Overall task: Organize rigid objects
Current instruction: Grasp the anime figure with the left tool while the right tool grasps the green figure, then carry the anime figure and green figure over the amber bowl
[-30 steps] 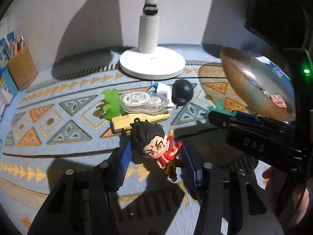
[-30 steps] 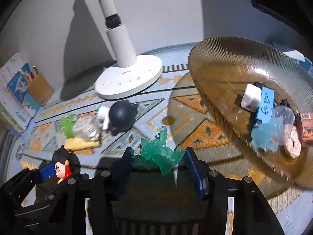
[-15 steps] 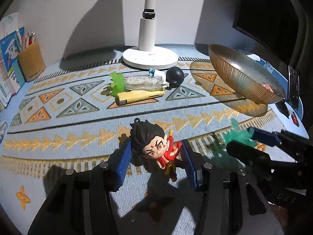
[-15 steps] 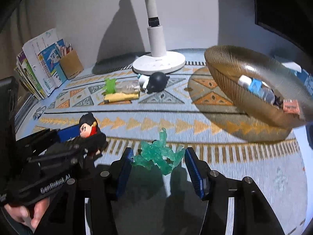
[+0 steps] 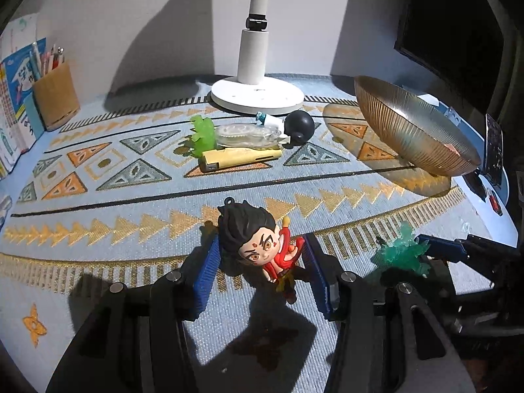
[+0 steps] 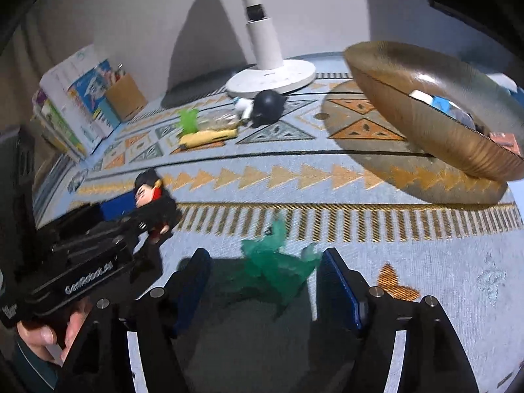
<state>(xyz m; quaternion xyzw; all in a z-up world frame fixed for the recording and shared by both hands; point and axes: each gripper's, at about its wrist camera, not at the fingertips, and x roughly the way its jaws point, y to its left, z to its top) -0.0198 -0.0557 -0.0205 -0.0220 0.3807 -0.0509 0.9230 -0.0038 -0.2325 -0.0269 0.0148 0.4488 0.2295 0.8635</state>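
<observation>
**Right gripper letting go of green piece; left gripper holding figurine near the mat's front edge**

The left gripper has its blue pads pressed against a small figurine with black hair and a red outfit, and carries it clear of the patterned mat, above the striped band along the front edge. The grip sits across the head and raised arm, which judging by the pose keeps the toy upright for transport.

The right gripper is opening. The translucent green piece sits between the pads, but a gap shows at each side, so it appears released onto the front edge of the mat, or about to be. The right wrist view is blurred, so contact with the mat cannot be confirmed.

The ribbed amber bowl stands at the right edge and already holds several small items; it is probably the collection point. Its contents are largely hidden by the rim.

A cluster remains near the back edge, by the white lamp base: a lime green piece, a clear tape dispenser, a yellow bar and a black ball. A small white item behind the ball cannot be identified.
</observation>
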